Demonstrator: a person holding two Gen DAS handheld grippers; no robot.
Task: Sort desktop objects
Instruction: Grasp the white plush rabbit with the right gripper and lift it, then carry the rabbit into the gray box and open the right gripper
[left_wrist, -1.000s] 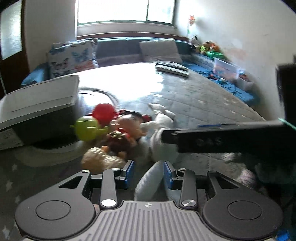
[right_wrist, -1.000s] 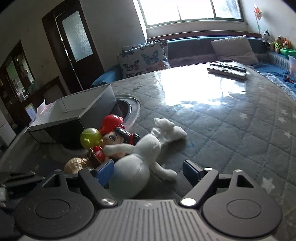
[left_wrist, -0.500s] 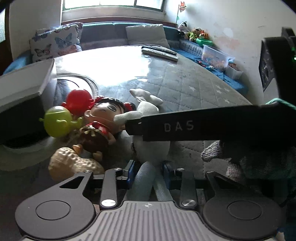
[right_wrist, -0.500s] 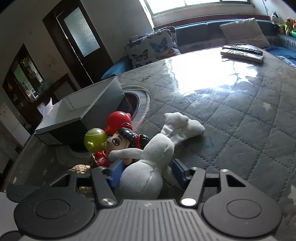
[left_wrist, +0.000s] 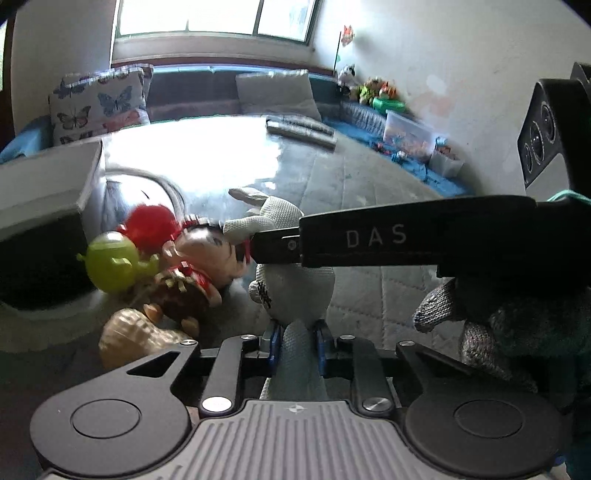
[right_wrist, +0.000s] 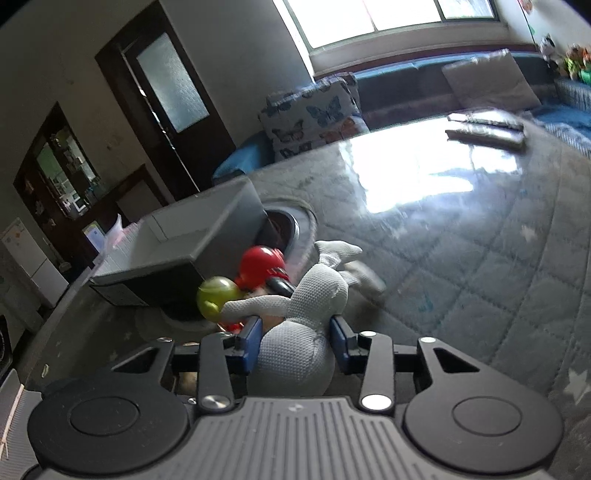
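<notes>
A white knitted plush doll (left_wrist: 295, 291) lies on the quilted table beside a heap of small toys. My left gripper (left_wrist: 295, 341) is closing its jaws on one thin limb of the doll, and the blue pads press on it. My right gripper (right_wrist: 295, 332) is closing on the doll's round body (right_wrist: 310, 306), pads squeezing both sides. In the left wrist view, the right gripper's black finger (left_wrist: 369, 238) crosses the doll from the right, held by a gloved hand (left_wrist: 517, 325).
Left of the doll lie a green round toy (left_wrist: 110, 264), a red ball toy (left_wrist: 151, 225), a dark-haired figure (left_wrist: 199, 258) and a tan peanut toy (left_wrist: 129, 338). A grey open box (right_wrist: 177, 236) stands behind them. Remote controls (right_wrist: 484, 127) lie at the far edge.
Both grippers went from wide open to pressed on the white doll, the left on a limb, the right on the body. The doll has shifted slightly between them.
</notes>
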